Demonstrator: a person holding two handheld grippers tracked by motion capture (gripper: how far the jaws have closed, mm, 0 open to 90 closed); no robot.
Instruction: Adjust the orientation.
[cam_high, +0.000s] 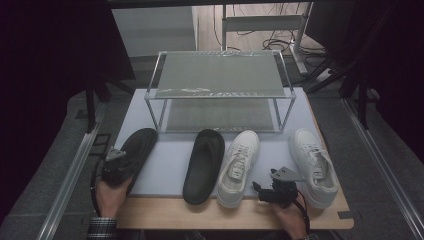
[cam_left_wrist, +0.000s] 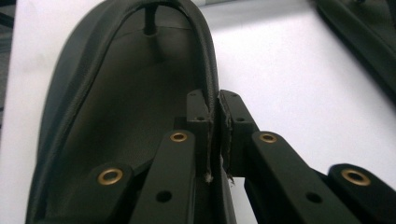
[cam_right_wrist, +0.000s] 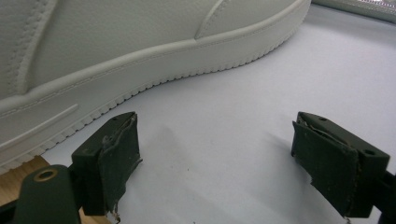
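**Operator:** Metal rack (cam_high: 218, 75) stands far; the black slipper (cam_high: 131, 150) lies near left on the white mat (cam_high: 165, 170). Where do we grip?

**Checker:** Our left gripper (cam_left_wrist: 215, 135) pinches its rim. We lift level and clear the rail. Our right gripper (cam_right_wrist: 224, 154) idles, jaws spread, beside the white sneaker (cam_right_wrist: 116, 51).

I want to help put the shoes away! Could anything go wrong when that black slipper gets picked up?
Maybe two things. The left gripper pinches only the thin side rim of the left black slipper, so the slipper could slip out or droop when lifted. The shoe rack stands just behind it, so a hanging toe might bump the metal frame. The right gripper is open beside a white sneaker, holding nothing, so it can't catch the slipper.
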